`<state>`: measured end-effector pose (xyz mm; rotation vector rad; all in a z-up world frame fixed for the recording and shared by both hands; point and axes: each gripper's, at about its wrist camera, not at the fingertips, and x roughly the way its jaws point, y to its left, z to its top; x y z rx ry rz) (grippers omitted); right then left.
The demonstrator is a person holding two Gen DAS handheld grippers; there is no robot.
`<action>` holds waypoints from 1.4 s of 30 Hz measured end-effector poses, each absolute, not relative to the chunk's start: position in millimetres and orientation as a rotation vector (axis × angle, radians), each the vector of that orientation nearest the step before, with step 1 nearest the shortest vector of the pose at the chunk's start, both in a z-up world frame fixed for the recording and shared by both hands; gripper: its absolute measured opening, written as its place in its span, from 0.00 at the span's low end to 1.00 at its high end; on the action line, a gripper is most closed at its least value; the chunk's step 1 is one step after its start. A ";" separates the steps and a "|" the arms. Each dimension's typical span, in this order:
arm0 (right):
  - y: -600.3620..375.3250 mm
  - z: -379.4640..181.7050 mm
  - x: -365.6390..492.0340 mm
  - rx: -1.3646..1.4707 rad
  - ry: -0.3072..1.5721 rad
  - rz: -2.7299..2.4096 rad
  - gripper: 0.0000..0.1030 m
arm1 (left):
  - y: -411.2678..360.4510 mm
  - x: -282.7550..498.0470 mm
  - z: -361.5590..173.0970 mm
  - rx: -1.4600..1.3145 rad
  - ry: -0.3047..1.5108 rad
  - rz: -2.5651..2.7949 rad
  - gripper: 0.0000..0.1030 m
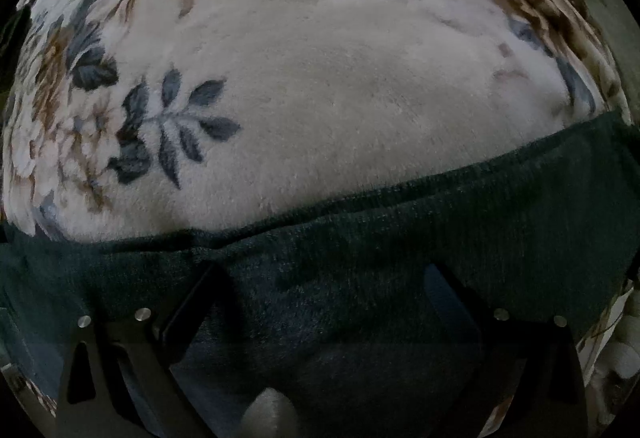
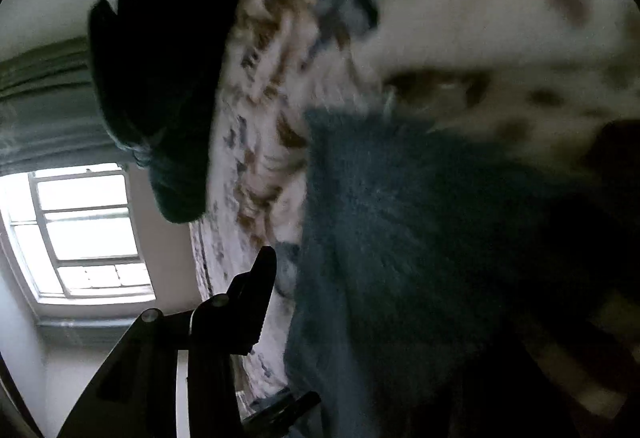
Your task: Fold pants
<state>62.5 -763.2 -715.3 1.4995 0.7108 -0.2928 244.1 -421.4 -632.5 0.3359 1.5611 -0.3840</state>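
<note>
Dark green pants lie directly beneath the left gripper, whose jaws stand wide apart with the cloth spread flat between them, nothing pinched; the garment stretches across the near edge of a plush floral blanket; in the blurred right wrist view only one finger of the right gripper shows, beside blue-green fabric, so I cannot tell its jaws' state; a window glows behind.
</note>
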 end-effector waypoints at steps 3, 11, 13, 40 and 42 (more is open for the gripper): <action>-757.5 -702.6 65.6 1.456 0.741 -0.365 0.11 | -420.2 248.8 -626.2 0.322 1.585 -0.400 1.00; -712.9 -615.5 65.5 1.268 0.768 -0.482 0.07 | -364.0 272.6 -606.1 0.241 1.611 -0.342 1.00; -695.8 -592.3 65.0 1.232 0.775 -0.486 0.07 | -339.8 278.9 -597.7 0.207 1.608 -0.327 1.00; -204.2 -607.5 214.5 0.566 1.370 -0.027 0.44 | 111.2 262.6 -552.6 -0.104 1.559 0.215 1.00; -211.0 -591.7 209.5 0.676 1.359 0.068 0.52 | 114.8 264.8 -548.0 -0.138 1.550 0.183 1.00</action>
